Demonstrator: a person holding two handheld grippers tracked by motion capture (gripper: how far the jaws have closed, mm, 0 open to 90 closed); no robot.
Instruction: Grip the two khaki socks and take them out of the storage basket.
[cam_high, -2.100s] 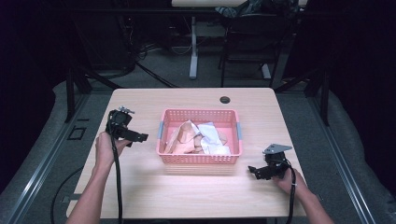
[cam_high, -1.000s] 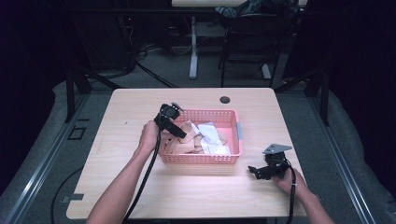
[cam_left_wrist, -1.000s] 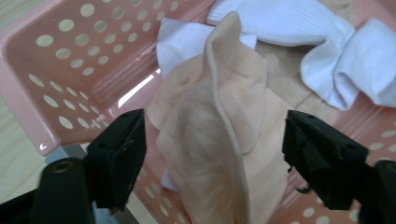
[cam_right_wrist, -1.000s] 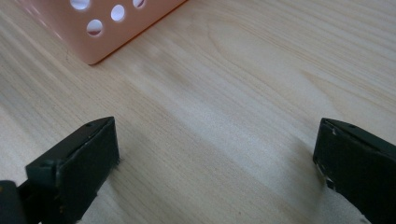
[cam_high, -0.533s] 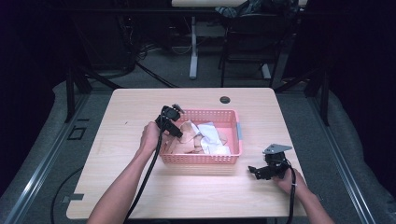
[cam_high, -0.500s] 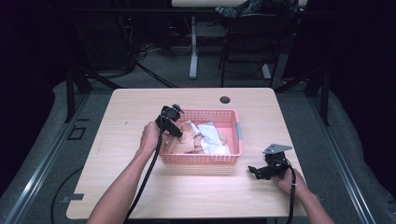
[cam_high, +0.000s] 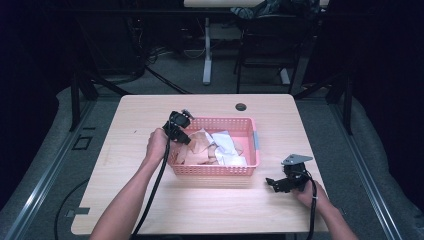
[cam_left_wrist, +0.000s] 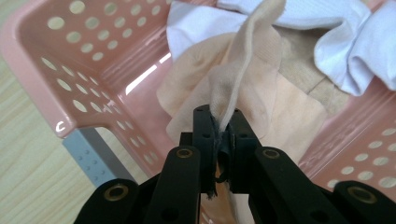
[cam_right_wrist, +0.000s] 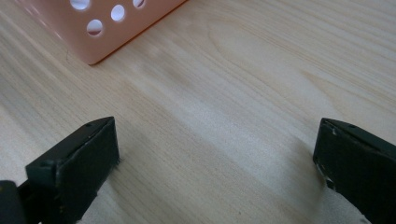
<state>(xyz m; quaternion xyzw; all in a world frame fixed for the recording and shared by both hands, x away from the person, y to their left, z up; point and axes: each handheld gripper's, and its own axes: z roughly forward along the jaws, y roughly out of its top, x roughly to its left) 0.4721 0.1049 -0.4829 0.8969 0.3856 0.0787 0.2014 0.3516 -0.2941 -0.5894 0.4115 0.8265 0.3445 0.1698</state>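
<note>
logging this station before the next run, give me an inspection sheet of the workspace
surface: light wooden table, round black grommet near far edge
job's things: pink perforated plastic basket holding beige cloths and white cloths
clutter: nothing seen
grippers: left gripper over basket's left end, jaws shut on a beige cloth fold; right gripper resting on table right of basket, jaws open
cables: black cable along left forearm
surroundings: dark floor, desk legs beyond

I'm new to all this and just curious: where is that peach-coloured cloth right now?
In the left gripper view, the peach cloth lies inside the pink basket, beside white cloth, with one fold pinched in the left hand-held gripper.
</note>
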